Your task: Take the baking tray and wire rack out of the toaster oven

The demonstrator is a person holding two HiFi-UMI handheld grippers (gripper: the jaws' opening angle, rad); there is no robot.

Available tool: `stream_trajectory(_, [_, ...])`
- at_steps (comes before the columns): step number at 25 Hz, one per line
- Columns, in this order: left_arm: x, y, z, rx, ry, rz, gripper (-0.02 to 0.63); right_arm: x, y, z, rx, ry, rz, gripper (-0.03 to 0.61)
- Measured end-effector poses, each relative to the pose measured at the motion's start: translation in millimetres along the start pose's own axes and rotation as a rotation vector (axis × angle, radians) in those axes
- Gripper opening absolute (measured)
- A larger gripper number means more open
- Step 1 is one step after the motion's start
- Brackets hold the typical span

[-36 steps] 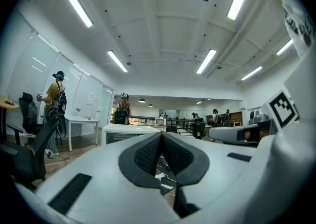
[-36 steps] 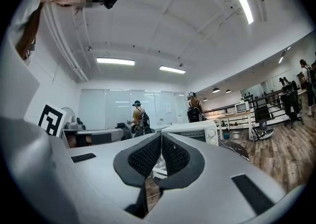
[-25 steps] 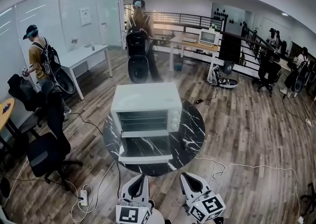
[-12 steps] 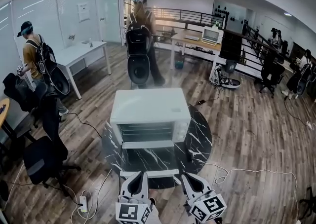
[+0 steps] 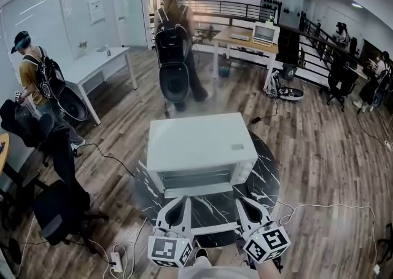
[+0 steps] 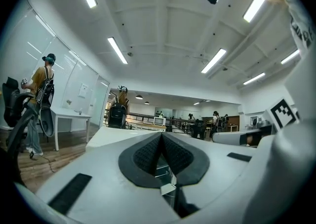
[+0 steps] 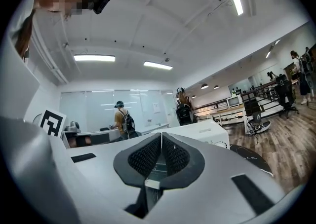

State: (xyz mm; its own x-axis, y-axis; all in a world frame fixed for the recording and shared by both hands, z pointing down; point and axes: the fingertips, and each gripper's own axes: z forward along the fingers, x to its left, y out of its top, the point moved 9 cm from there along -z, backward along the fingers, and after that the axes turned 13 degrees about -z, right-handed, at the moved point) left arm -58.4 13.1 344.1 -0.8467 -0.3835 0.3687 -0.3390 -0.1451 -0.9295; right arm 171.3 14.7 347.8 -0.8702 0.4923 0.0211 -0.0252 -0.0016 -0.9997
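A white toaster oven (image 5: 199, 145) stands on a round black marble table (image 5: 268, 176). Its door (image 5: 206, 213) hangs open toward me, and its pale front edge (image 5: 206, 229) lies between my two grippers. Bars of the wire rack (image 5: 195, 178) show inside the opening; I cannot make out the baking tray. My left gripper (image 5: 179, 203) is over the door's left corner, my right gripper (image 5: 243, 204) over its right corner. Both point level at the oven. The left gripper (image 6: 160, 136) and the right gripper (image 7: 161, 136) each have their pads pressed together with nothing held.
A person with a backpack (image 5: 175, 32) stands behind the table. Another person (image 5: 31, 75) is by a white desk (image 5: 92, 66) on the left. A black office chair (image 5: 58, 210) sits left of the table. A power strip (image 5: 115, 261) and cables (image 5: 319, 207) lie on the wooden floor.
Both grippers have moved forward from the table's near side to flank the open oven door. The oven looks larger and closer. The jaws stay shut throughout.
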Motion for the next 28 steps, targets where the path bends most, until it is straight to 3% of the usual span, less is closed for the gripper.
stream_trajectory(10, [43.6,-7.5,29.7,0.061,0.02,-0.095,0.002,-11.2,-16.1,35.9,0.06,-0.051,0.064,0.003])
stream_trajectory(28, [66.3,-21.6,48.2,0.094,0.157,-0.14,0.002,-36.4,-33.5,81.1,0.12,0.036,0.113,0.003])
